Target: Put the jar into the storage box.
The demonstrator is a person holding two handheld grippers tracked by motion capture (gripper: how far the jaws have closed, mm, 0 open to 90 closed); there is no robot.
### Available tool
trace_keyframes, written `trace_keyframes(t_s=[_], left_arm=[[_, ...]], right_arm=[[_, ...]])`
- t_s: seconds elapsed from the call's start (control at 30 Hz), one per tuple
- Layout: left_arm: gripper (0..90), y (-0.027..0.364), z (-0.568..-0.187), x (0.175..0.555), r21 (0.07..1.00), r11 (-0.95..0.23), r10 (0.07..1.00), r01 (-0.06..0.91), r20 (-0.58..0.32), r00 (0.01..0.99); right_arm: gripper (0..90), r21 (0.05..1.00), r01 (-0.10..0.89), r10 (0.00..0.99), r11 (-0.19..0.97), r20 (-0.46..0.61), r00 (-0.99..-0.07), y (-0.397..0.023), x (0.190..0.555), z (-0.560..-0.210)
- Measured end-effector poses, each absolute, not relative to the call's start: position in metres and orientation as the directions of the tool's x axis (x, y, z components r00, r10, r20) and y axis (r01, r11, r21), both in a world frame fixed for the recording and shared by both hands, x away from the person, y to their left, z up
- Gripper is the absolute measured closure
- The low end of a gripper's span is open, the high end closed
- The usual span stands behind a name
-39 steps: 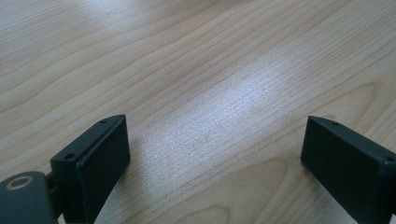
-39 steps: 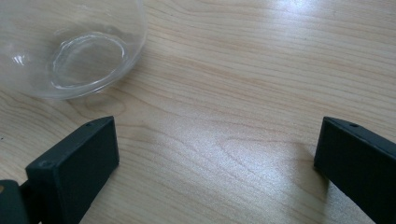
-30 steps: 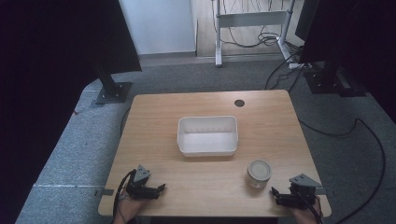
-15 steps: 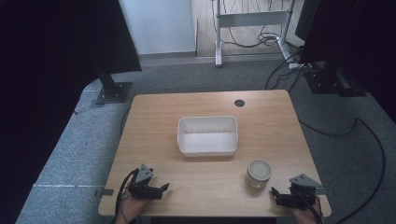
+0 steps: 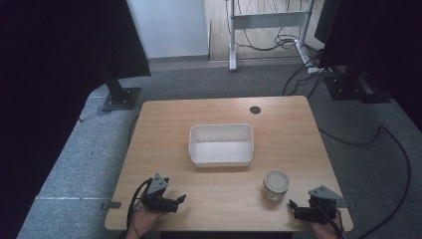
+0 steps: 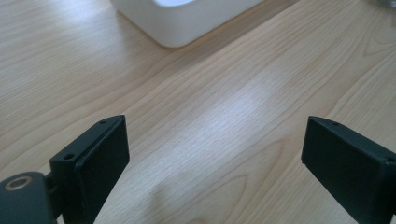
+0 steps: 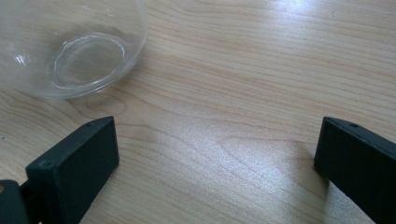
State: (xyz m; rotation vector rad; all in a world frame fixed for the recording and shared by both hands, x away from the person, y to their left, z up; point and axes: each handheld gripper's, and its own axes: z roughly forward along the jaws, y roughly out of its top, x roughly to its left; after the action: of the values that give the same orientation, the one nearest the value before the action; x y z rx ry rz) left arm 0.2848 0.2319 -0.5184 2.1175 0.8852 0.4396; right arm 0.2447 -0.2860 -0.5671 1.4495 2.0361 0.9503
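A white rectangular tub [image 5: 221, 144] sits empty at the middle of the wooden table [image 5: 164, 129]. A clear glass jar [image 5: 275, 183] with a pale lid stands to its front right. My left gripper [image 5: 177, 203] rests at the front left edge, open, jaws pointing right, with bare wood between them. In the left gripper view [image 6: 215, 140] a corner of the tub [image 6: 187, 23] lies ahead. My right gripper [image 5: 294, 209] rests at the front right, open, just right of the jar. In the right gripper view [image 7: 217, 144] the jar [image 7: 70, 46] is up and left of the jaws, untouched.
A dark round cable hole [image 5: 255, 110] sits near the table's far edge. Black stand bases [image 5: 119, 98] and loose cables [image 5: 383, 134] lie on the grey carpet around the table. A white frame [image 5: 266, 20] stands behind.
My left gripper has edged slightly to the right along the front edge. The right gripper, jar and tub have stayed put.
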Motion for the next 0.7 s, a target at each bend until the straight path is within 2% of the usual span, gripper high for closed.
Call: trace_keyframes(t_s=[0.7], left_arm=[[5.2, 0.205, -0.505, 0.288, 0.813, -0.403, 0.682, 0.421, -0.04, 0.73]], right_arm=[[0.0, 0.757, 0.621, 0.942, 0.203, 0.022, -0.335, -0.286, 0.244, -0.567]])
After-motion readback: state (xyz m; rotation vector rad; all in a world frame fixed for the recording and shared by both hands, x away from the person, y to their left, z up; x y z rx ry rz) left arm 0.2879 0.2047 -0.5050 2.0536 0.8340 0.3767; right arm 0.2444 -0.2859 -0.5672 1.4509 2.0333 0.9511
